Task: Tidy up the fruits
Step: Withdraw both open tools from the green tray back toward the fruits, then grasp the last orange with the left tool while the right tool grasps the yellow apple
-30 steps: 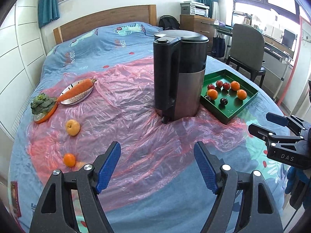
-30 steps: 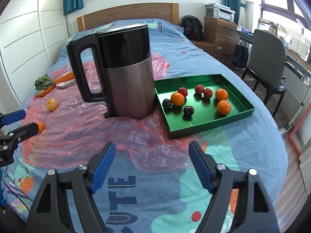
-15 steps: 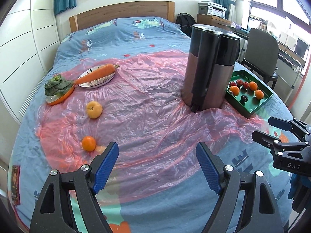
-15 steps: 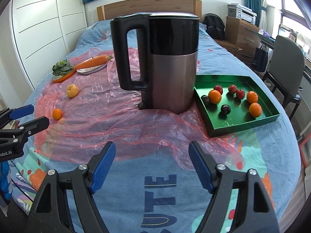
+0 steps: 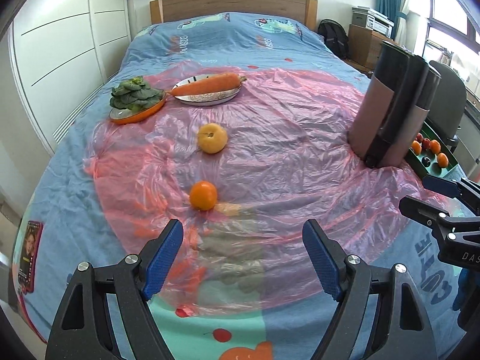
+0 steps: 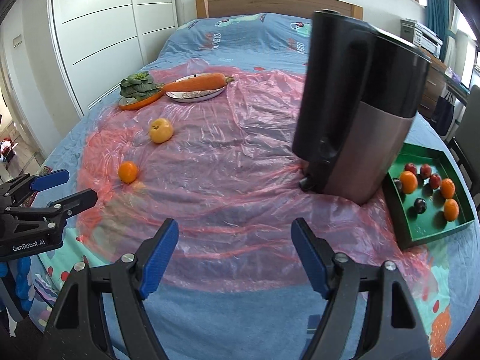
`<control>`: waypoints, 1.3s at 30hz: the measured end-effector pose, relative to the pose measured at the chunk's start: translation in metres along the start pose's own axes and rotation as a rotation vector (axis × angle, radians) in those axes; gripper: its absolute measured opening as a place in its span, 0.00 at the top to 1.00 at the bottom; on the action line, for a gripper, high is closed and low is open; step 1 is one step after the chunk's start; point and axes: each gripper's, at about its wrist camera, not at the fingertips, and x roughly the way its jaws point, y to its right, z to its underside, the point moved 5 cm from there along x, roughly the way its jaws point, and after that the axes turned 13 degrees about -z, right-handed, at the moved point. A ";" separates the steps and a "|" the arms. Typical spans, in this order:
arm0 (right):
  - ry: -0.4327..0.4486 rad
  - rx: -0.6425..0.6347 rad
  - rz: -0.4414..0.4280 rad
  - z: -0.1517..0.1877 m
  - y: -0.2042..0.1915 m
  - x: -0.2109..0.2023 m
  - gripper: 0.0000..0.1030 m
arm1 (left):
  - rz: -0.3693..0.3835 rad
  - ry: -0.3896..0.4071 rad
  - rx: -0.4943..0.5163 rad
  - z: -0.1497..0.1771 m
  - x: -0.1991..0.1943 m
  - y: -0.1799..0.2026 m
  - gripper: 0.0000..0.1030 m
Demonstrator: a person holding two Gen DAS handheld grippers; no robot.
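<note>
While both views have swung leftward across the bed [image 5: 210, 45] over the last second, the kettle [image 5: 393, 111] has slid from the centre of the left wrist picture to about 3 o'clock, and the two loose fruits now sit ahead. The left hand-held gripper [image 5: 243, 258] hangs empty with its jaws wide, and the small orange [image 5: 203, 195] lies on the pink plastic sheet [image 5: 270, 156] at about 11 o'clock from it, near but not yet between the fingers. The yellow apple [image 5: 212, 138] rests farther up the sheet on the same line, with the carrot on its plate [image 5: 207, 91] and the leafy greens [image 5: 135, 96] beyond. The right hand-held gripper [image 6: 234, 258] is likewise empty and wide, aimed at bare sheet. The green tray [image 6: 432, 228], already holding oranges and dark plums, sits at 3 o'clock behind the kettle. The turn suggests the left side is lining up on the orange, likely the next fruit bound for the tray.
</note>
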 end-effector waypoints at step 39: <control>-0.073 -0.185 -0.257 -0.122 -0.077 0.243 0.00 | 0.009 0.003 -0.064 -0.013 0.122 -0.047 0.25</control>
